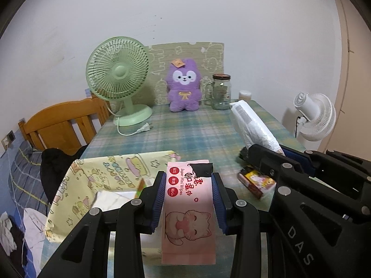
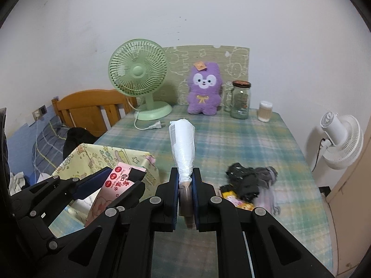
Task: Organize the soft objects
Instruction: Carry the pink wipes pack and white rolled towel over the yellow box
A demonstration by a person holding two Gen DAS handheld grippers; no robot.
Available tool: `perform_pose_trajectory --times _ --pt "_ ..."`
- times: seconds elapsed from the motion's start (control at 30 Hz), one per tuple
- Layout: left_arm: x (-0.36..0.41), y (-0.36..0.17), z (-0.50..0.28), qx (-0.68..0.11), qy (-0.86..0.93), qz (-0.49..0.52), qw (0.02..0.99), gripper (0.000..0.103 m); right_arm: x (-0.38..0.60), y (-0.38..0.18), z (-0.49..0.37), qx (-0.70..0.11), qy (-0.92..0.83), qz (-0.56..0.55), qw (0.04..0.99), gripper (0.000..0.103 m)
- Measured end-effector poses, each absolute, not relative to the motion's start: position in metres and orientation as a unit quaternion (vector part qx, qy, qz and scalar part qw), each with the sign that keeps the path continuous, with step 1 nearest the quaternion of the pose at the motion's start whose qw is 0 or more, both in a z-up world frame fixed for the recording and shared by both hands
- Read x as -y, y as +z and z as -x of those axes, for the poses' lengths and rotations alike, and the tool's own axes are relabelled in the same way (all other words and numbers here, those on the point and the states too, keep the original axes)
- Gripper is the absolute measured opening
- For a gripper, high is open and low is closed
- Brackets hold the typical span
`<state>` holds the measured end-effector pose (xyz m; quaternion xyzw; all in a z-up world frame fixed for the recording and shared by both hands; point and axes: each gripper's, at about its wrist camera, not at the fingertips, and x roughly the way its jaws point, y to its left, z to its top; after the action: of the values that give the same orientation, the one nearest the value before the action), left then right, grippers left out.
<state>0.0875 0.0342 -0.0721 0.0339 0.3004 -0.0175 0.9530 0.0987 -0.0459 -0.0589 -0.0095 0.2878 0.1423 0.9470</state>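
your left gripper (image 1: 189, 199) pinches the pink wipes pack (image 1: 188, 208) flat between its fingers, with the yellow fabric bin (image 1: 97, 176) just left of them, probably its destination. your right gripper (image 2: 185, 192) squeezes the white plastic pack (image 2: 182, 143), which juts forward past the fingertips, likely bound there too.

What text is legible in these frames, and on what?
"Super Mini Wipes": pink wipes pack held in the left gripper.
"DAS": embossed on the right gripper body, seen in the left wrist view.
Large red Chinese characters and three red round badges on the pack: too blurred to read reliably.
Print on the white plastic pack, snack packet, glass jar and plush toy's tag: too small.
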Motion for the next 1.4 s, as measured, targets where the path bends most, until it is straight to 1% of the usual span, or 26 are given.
perform_pose_trajectory --times 0.87,1.07,1.4 --pt "-0.110 -0.064 -0.102 -0.286 0.019 -0.036 0.957 0.039 -0.034 -0.053 -0.120 -0.283 0.173 0.027 0.943 0.013" --pt "-0.122 -0.072 -0.109 -0.288 0.024 -0.041 0.956 0.039 -0.048 -0.059 -0.129 -0.288 0.182 0.036 0.940 0.013" --pt "-0.141 -0.091 -0.122 -0.314 0.037 -0.030 0.948 0.040 -0.069 -0.077 -0.139 -0.305 0.209 0.046 0.928 0.013"
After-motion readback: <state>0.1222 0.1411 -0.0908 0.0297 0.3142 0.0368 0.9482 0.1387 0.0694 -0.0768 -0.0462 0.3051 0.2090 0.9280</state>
